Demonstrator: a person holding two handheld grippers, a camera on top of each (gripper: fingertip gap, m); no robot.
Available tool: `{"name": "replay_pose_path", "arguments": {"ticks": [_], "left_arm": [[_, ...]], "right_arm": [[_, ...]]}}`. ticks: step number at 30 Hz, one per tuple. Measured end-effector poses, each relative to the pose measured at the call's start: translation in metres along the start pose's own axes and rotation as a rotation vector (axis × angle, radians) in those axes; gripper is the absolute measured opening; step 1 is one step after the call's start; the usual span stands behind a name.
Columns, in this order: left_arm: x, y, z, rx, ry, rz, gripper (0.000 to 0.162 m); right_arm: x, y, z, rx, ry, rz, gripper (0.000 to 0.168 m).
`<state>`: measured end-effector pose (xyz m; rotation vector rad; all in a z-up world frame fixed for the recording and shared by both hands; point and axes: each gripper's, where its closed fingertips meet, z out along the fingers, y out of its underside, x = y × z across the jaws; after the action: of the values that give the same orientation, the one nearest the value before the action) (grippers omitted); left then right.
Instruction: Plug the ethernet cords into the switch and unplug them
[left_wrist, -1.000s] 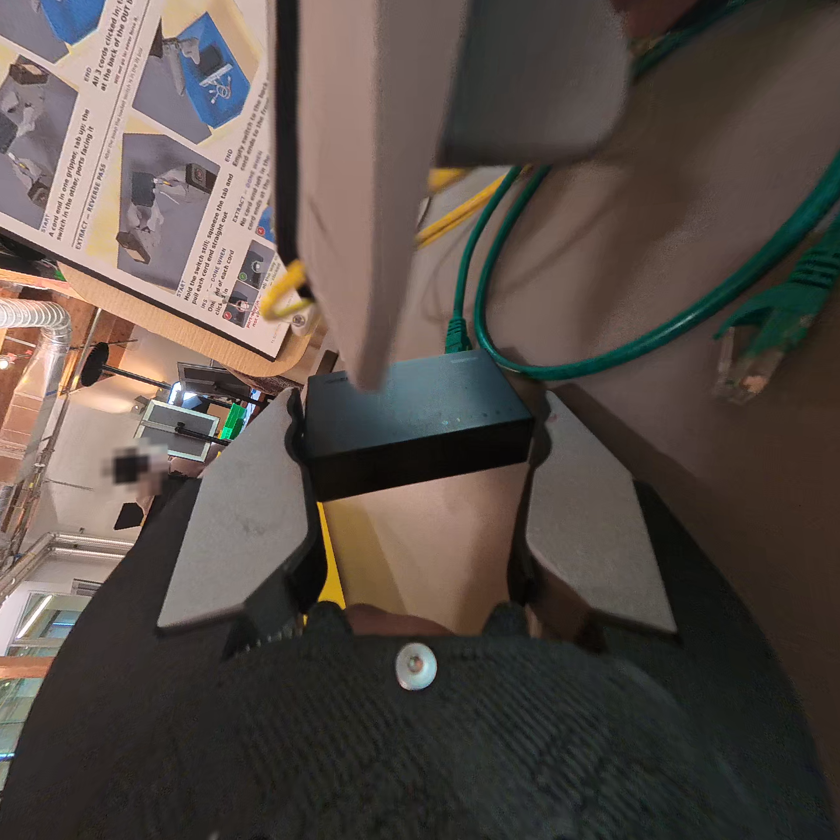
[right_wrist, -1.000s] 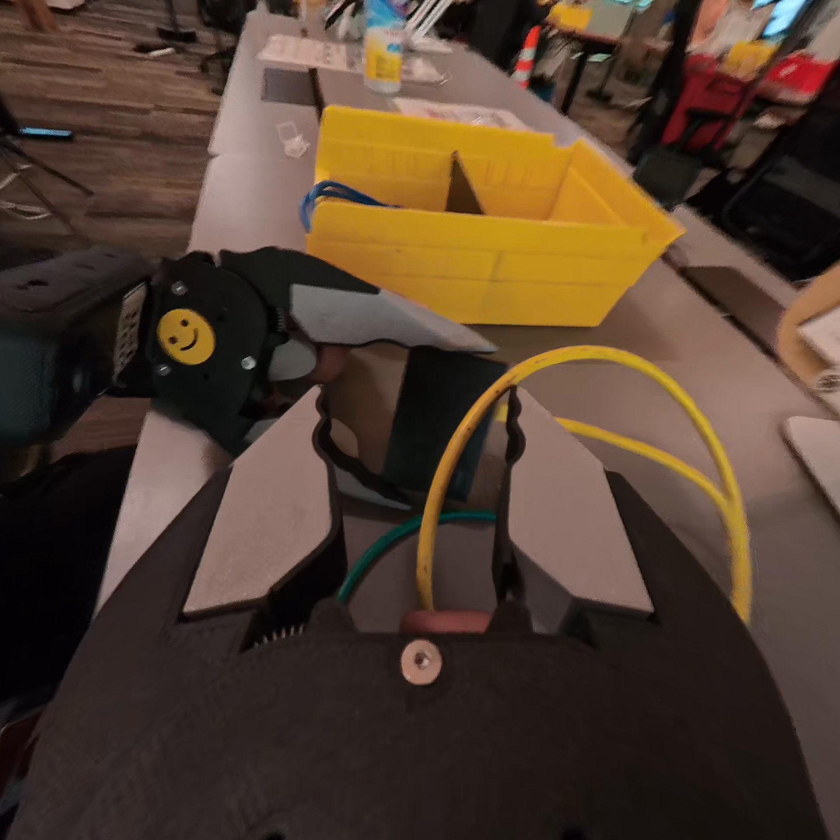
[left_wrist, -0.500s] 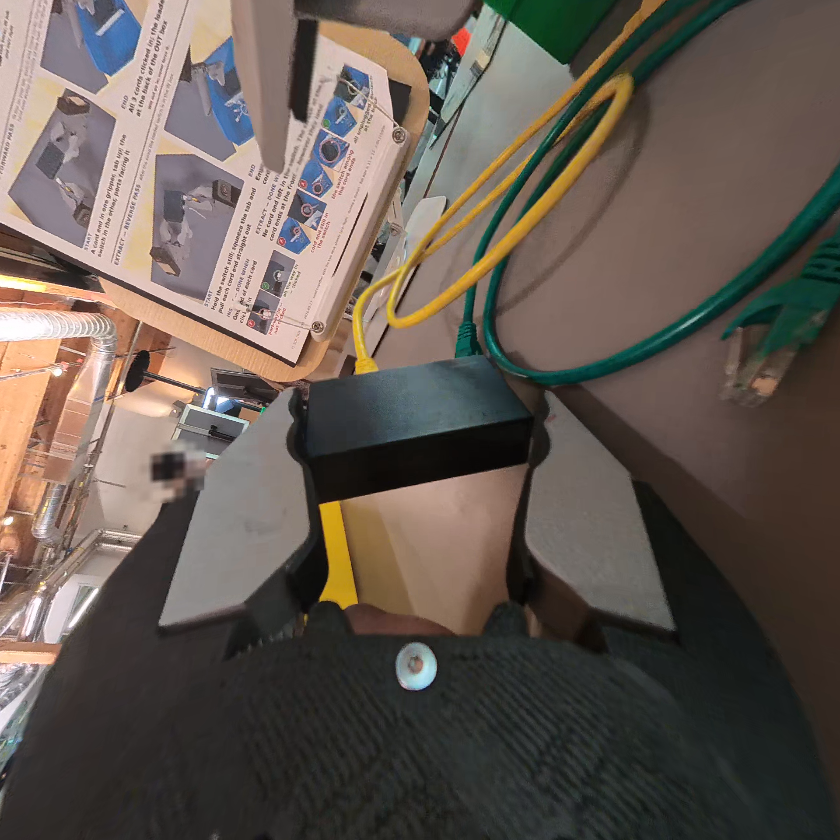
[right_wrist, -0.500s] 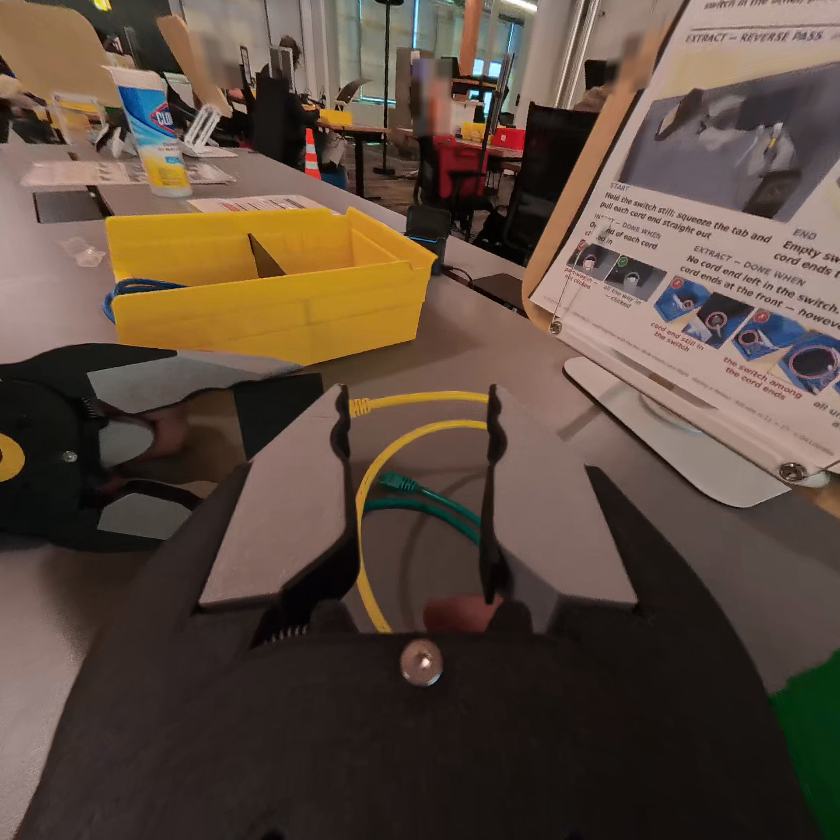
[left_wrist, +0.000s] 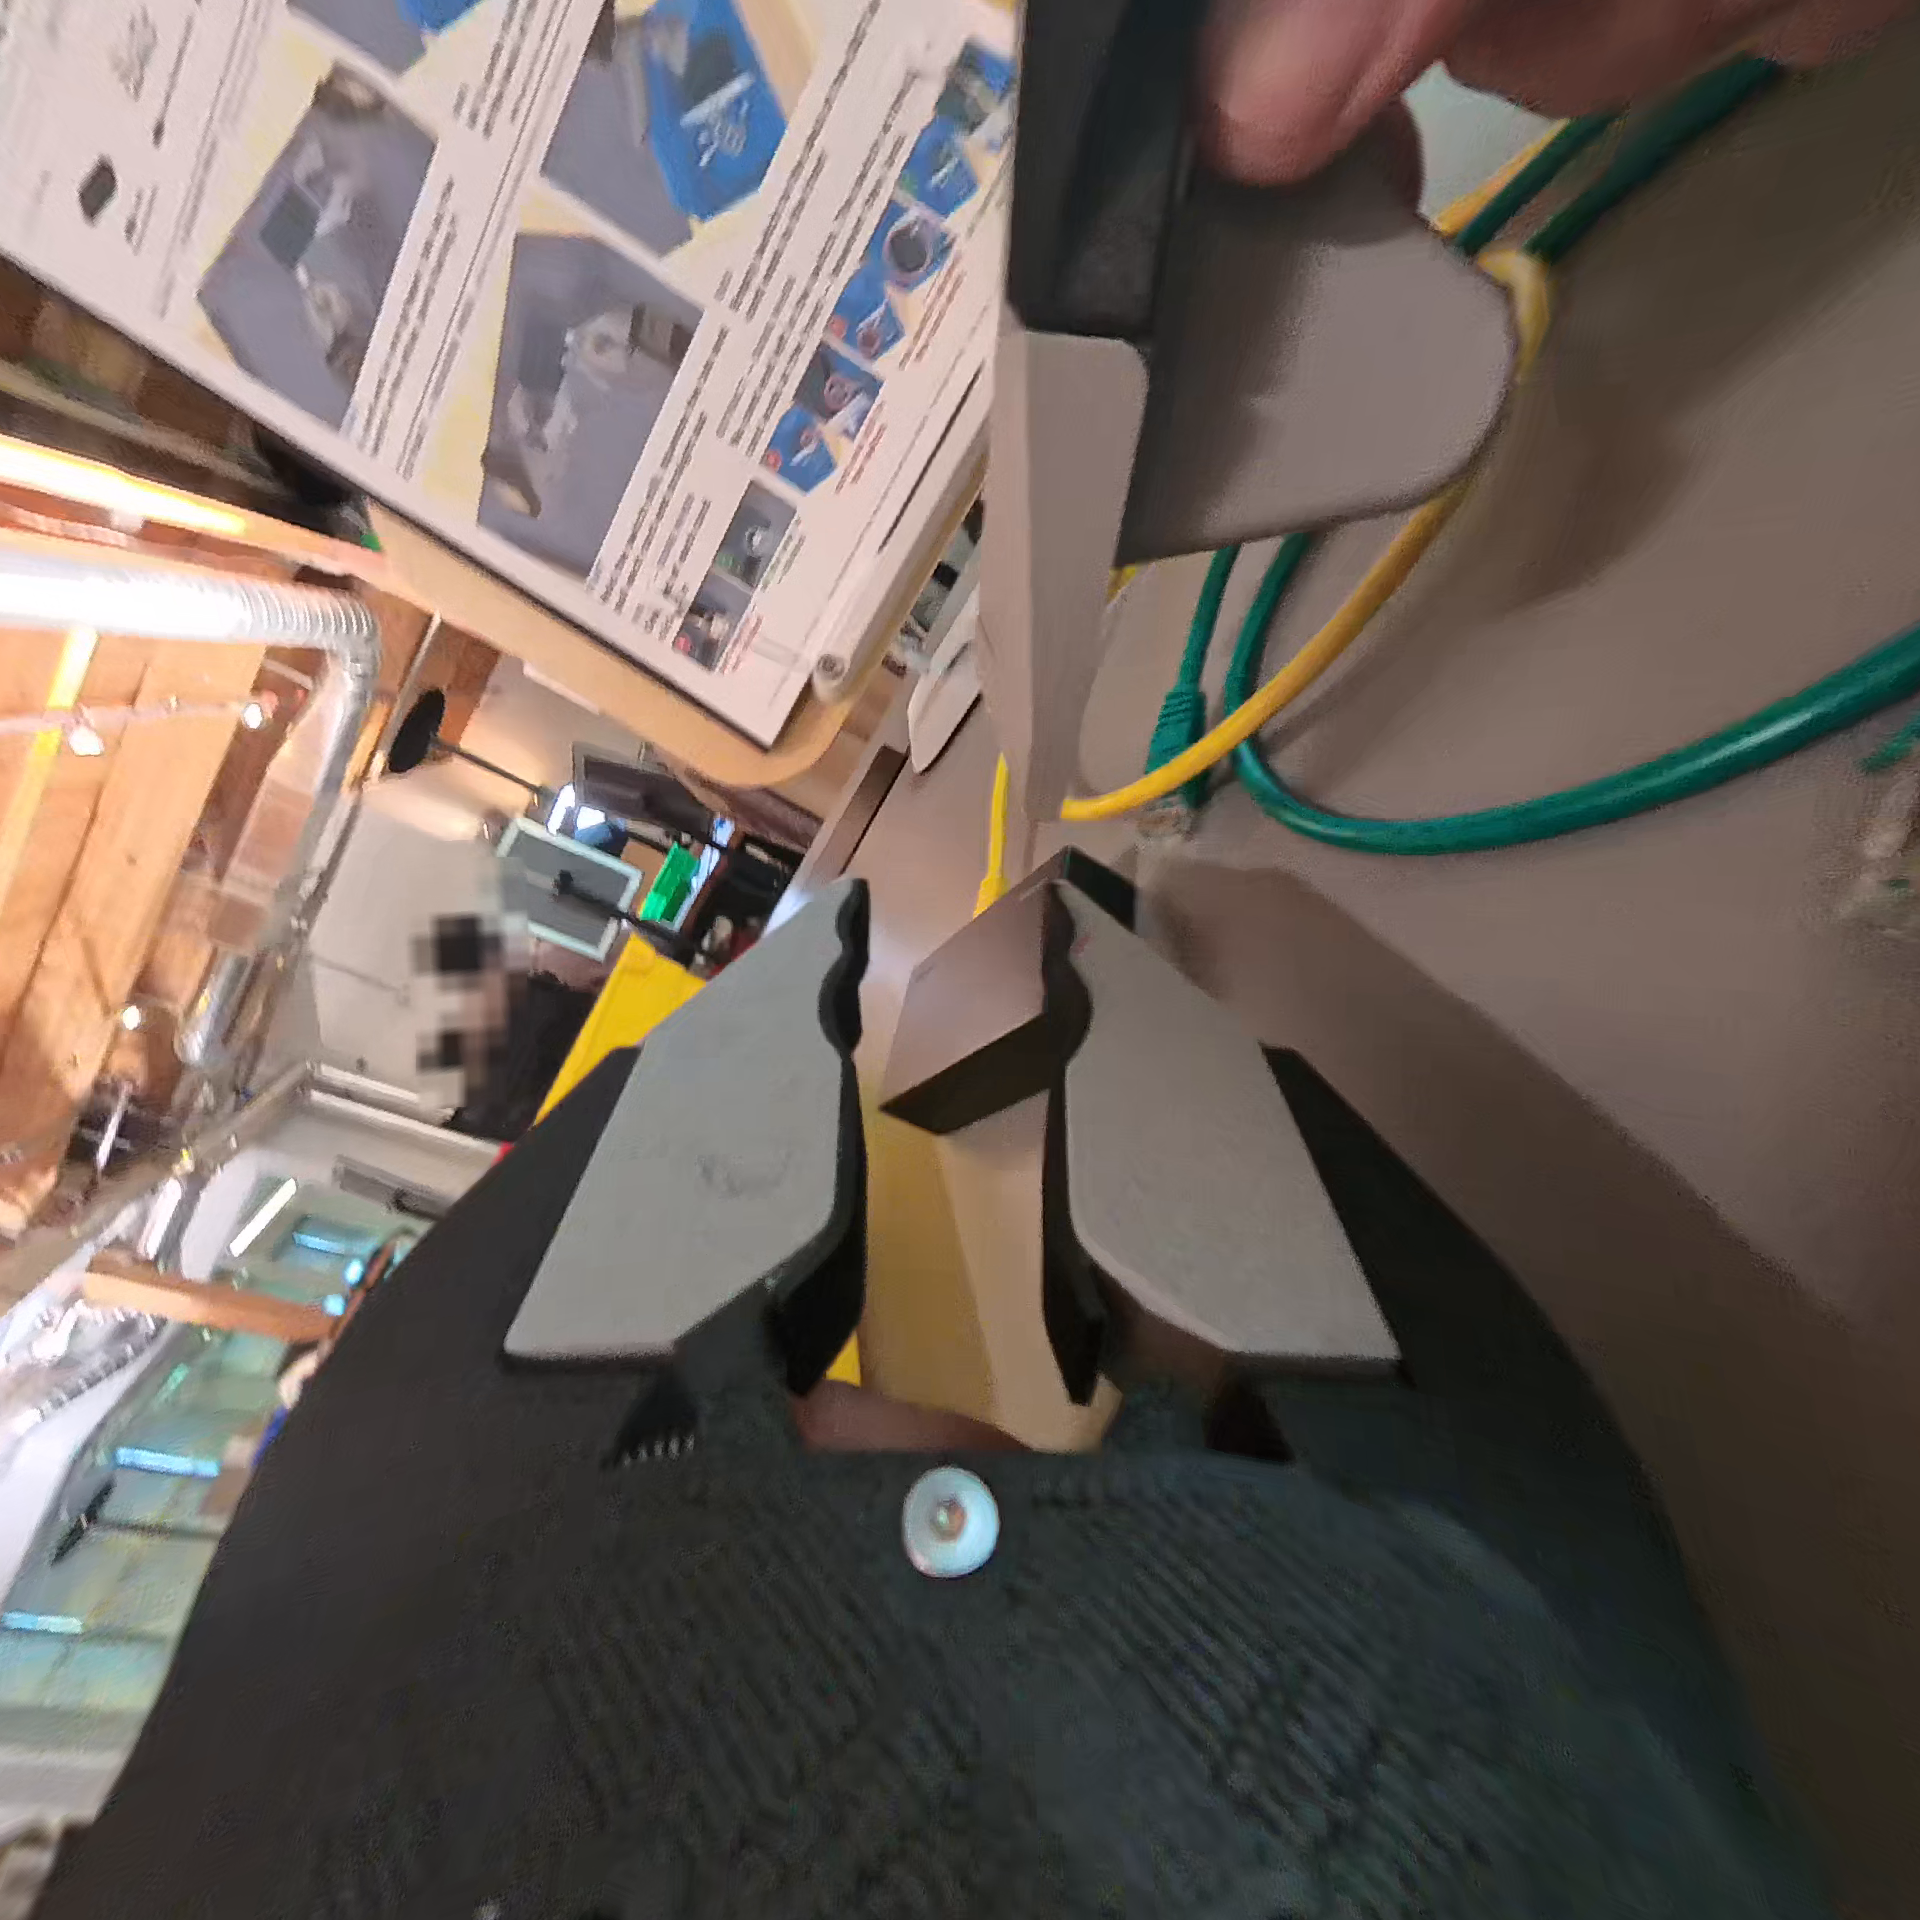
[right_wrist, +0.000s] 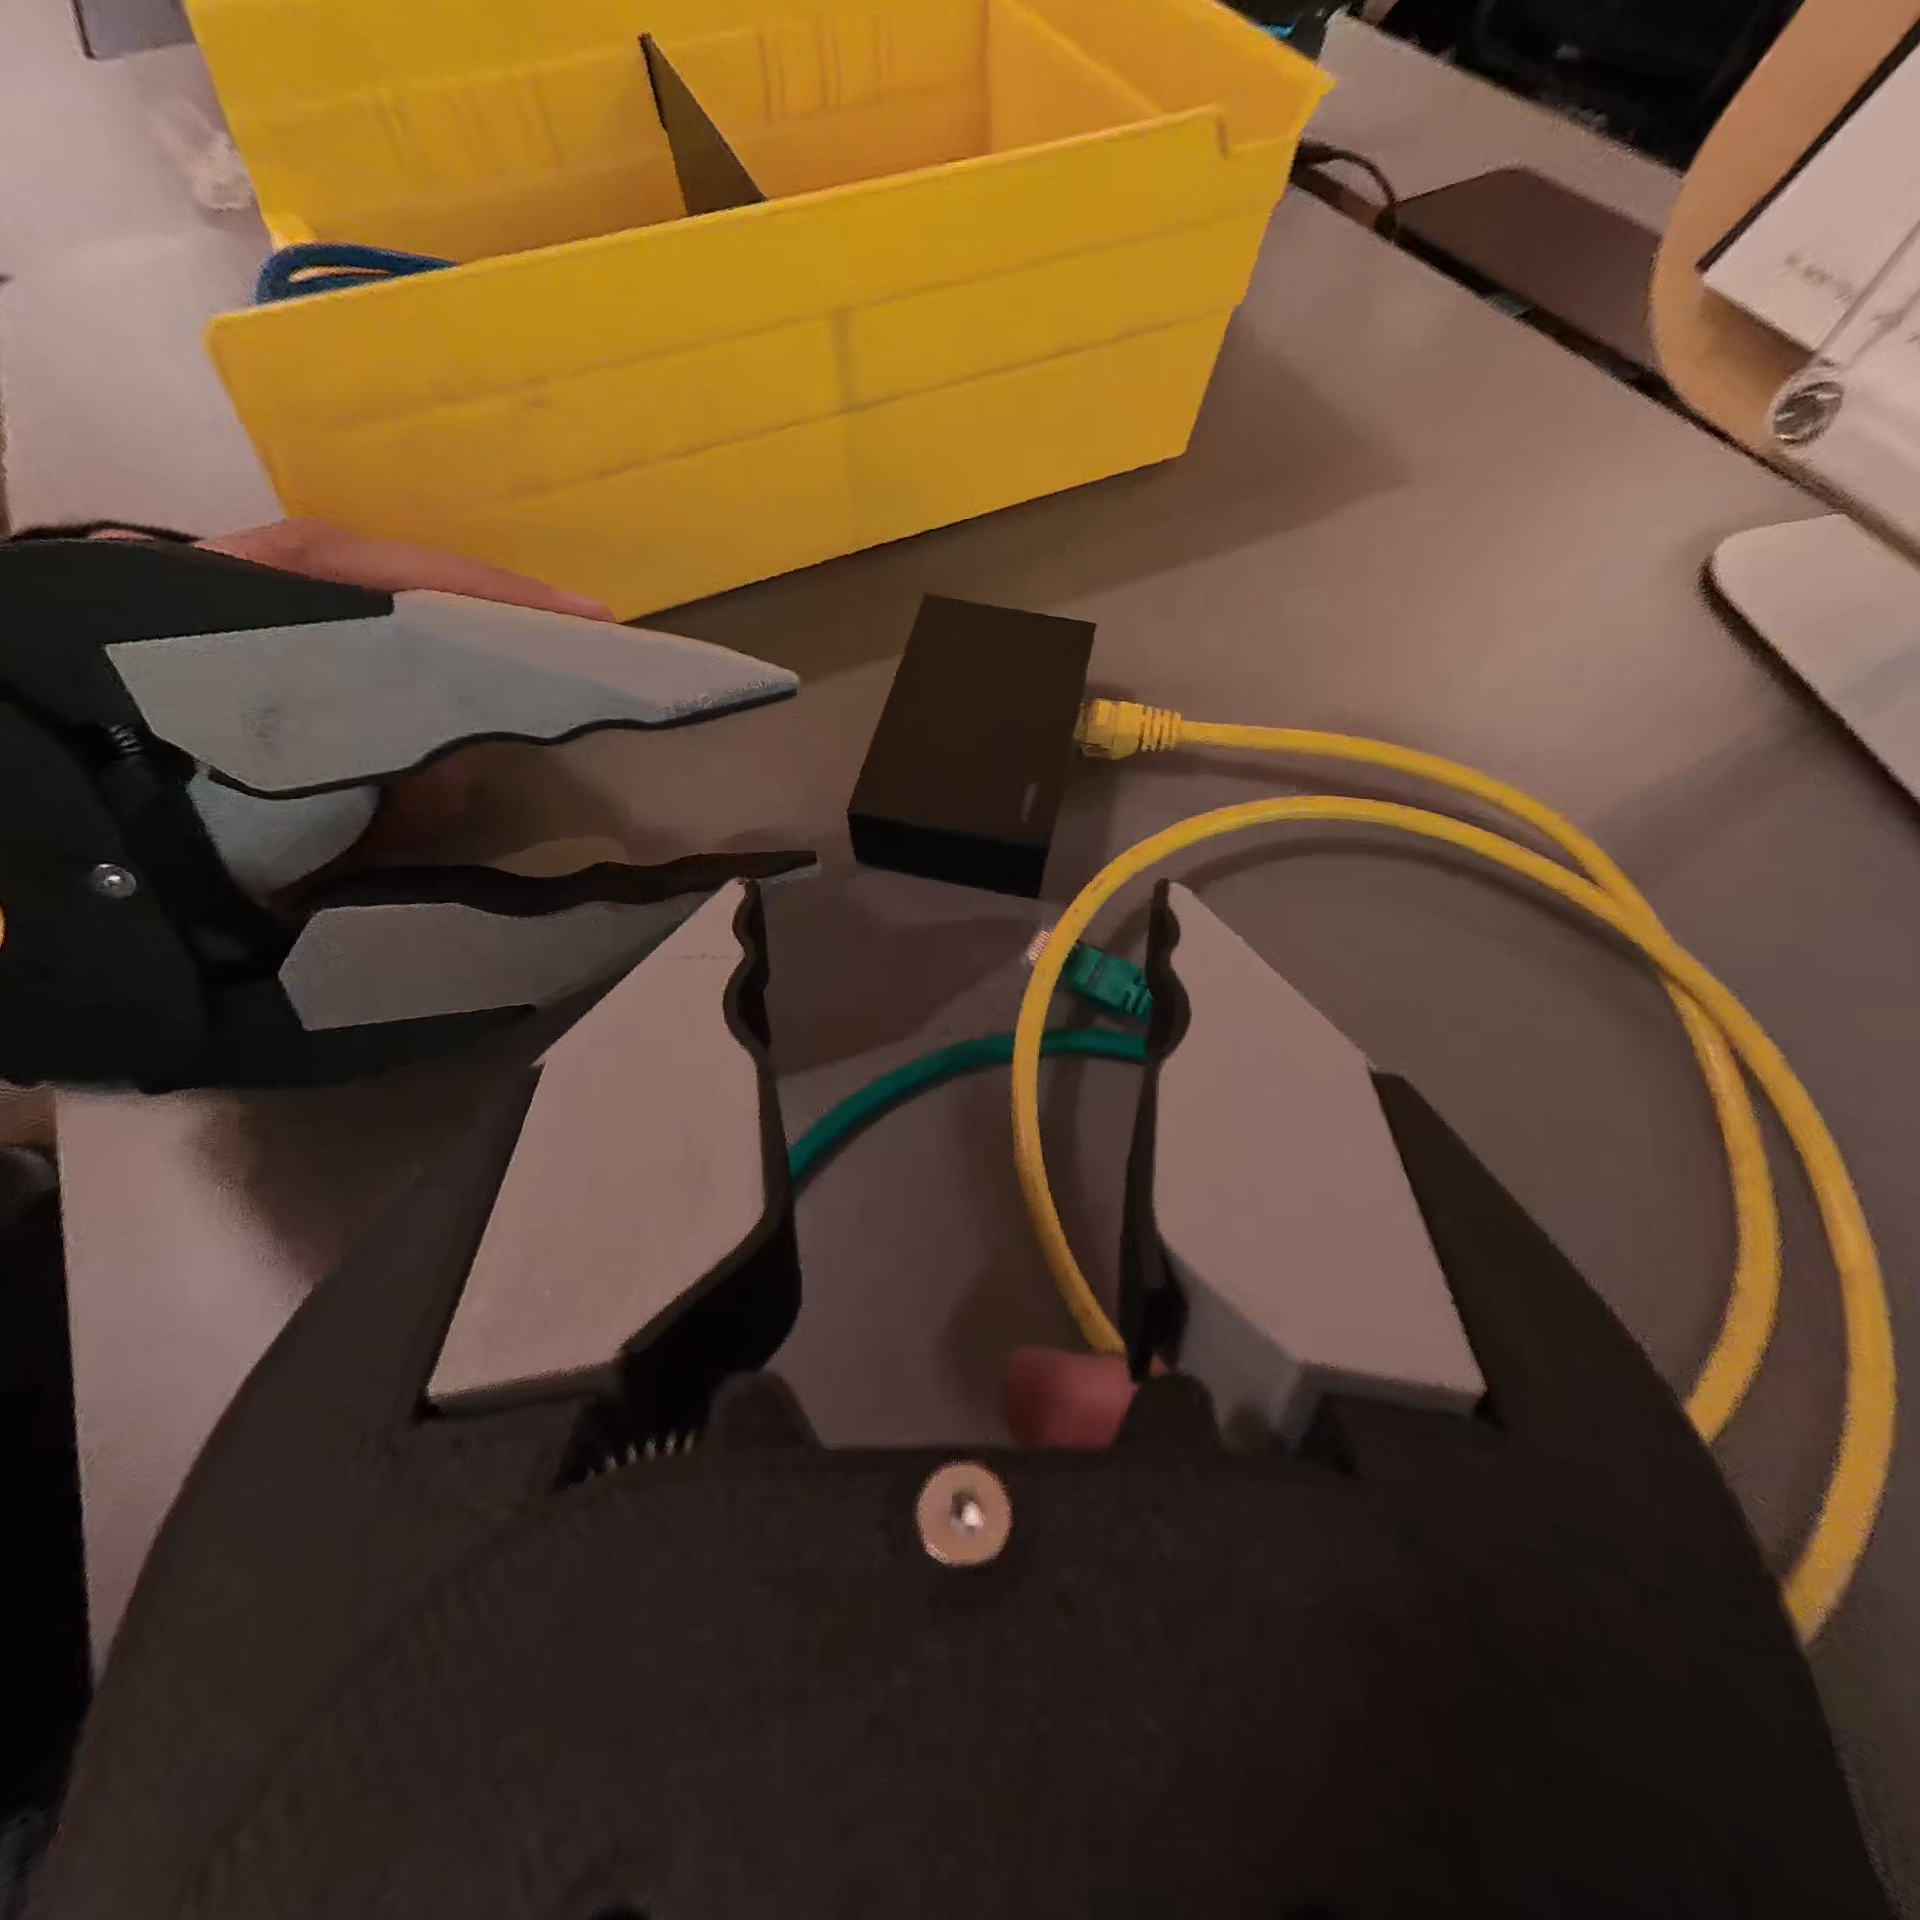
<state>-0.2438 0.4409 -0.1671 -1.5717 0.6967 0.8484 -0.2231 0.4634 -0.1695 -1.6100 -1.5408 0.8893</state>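
switch (right_wrist: 971, 753) before bin (right_wrist: 727, 405), cords (right_wrist: 1455, 831) right

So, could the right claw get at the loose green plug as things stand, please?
Probably yes. The right claw is open and empty, and the green plug lies unplugged on the table just inside its right finger. Only the yellow cord's loop crosses that gap.
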Motion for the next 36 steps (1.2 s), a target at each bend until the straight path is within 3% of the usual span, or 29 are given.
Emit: {"name": "replay_pose_path", "arguments": {"ticks": [6,8,11,14,15,19,26,32,36], "left_arm": [[-0.008,0.014,-0.020,-0.089,0.032,-0.165,0.043],[-0.004,0.024,-0.028,-0.156,0.088,-0.229,0.055],[-0.006,0.026,-0.038,-0.182,0.150,-0.399,0.061],[-0.011,0.021,-0.043,-0.174,0.208,-0.615,0.059],[-0.012,0.022,-0.043,-0.182,0.222,-0.672,0.060],[-0.013,0.026,-0.039,-0.194,0.239,-0.827,0.060],[-0.024,0.003,-0.035,-0.054,0.237,-1.002,0.056],[-0.024,-0.040,-0.031,0.109,0.456,-1.287,0.064],[-0.023,-0.065,-0.028,0.215,0.610,-1.434,0.061]], "right_arm": [[-0.002,-0.002,0.048,-0.120,0.012,-0.041,0.073],[0.002,0.005,0.068,-0.194,0.053,-0.071,0.075],[0.007,0.018,0.087,-0.279,0.083,-0.050,0.089],[0.011,0.017,0.088,-0.285,0.078,-0.052,0.060],[0.010,0.017,0.088,-0.277,0.068,-0.066,0.060],[0.009,0.011,0.073,-0.223,0.029,-0.091,0.059],[-0.008,-0.044,0.004,0.123,0.103,-0.323,0.059],[-0.019,-0.041,-0.037,0.231,0.227,-0.568,0.059],[-0.030,-0.038,-0.052,0.295,0.207,-0.638,0.059]]}}
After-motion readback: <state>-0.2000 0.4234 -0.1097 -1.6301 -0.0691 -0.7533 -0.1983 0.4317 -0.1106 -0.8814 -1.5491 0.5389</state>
